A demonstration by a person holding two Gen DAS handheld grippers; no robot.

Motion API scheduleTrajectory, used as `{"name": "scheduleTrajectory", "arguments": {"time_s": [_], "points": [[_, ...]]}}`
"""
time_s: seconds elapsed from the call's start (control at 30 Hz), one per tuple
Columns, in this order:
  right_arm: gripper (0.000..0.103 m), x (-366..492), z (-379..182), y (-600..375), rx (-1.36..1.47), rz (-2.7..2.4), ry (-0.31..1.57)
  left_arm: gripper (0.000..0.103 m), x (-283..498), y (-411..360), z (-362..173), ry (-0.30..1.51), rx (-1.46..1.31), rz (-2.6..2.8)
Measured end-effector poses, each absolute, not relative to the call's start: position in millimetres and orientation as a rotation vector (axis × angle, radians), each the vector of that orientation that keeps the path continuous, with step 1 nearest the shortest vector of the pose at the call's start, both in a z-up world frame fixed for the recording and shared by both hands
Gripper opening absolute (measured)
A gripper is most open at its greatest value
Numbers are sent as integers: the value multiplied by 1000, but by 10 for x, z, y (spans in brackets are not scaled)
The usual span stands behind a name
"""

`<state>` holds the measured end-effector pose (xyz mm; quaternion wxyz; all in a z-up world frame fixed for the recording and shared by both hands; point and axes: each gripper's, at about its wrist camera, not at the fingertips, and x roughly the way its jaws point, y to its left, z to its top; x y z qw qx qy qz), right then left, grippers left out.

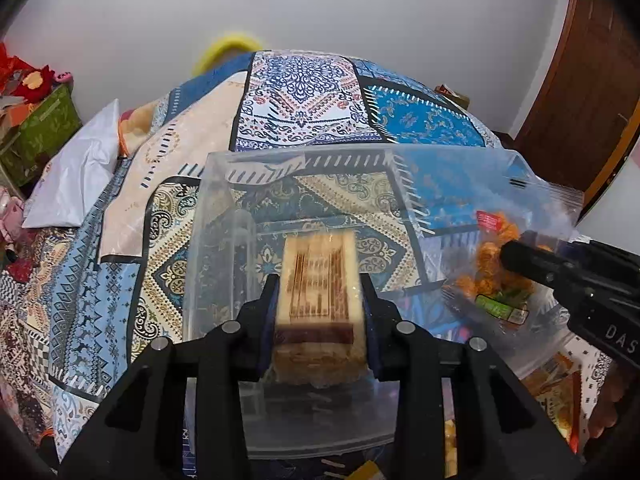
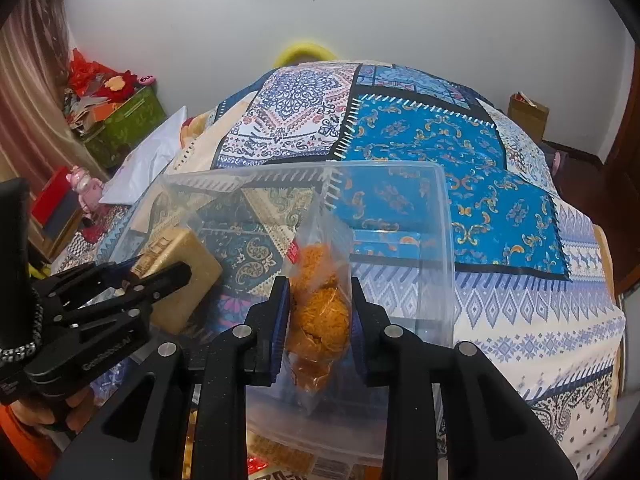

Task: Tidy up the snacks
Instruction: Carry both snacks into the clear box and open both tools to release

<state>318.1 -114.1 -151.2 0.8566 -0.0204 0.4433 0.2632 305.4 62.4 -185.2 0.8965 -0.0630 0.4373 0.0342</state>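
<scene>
My left gripper (image 1: 320, 292) is shut on a beige wrapped wafer pack (image 1: 318, 280) and holds it over a clear plastic bin (image 1: 224, 208) on the bed. The pack also shows in the right wrist view (image 2: 184, 264), with the left gripper (image 2: 160, 272) around it. My right gripper (image 2: 320, 300) is shut on a clear bag of orange fried snacks (image 2: 320, 312), also held over the bin (image 2: 444, 240). In the left wrist view the bag (image 1: 492, 272) hangs at the right, held by the right gripper (image 1: 516, 256).
The bin sits on a patterned patchwork bedspread (image 2: 500, 208). More snack packets lie in front of the bin (image 1: 560, 396). A white pillow (image 1: 76, 176) and a green box (image 1: 44, 128) are at the left. A cardboard box (image 2: 528, 114) stands at the far right by a wooden door.
</scene>
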Motion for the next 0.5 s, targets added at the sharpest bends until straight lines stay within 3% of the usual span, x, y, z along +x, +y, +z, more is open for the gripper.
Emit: {"name": "scheduleTrajectory", "arguments": {"time_s": [0.07, 0.13, 0.2, 0.5], "points": [[32, 3161, -1518, -1137, -71, 526, 933, 40, 3038, 619, -1813, 902, -129, 77], [50, 3132, -1493, -1161, -74, 516, 925, 48, 3012, 618, -1751, 895, -124, 93], [58, 3087, -1437, -1205, -70, 510, 902, 52, 2965, 632, -1684, 881, -123, 91], [60, 2801, -1029, -1480, -26, 511, 821, 60, 2546, 682, -1229, 804, -117, 94]]}}
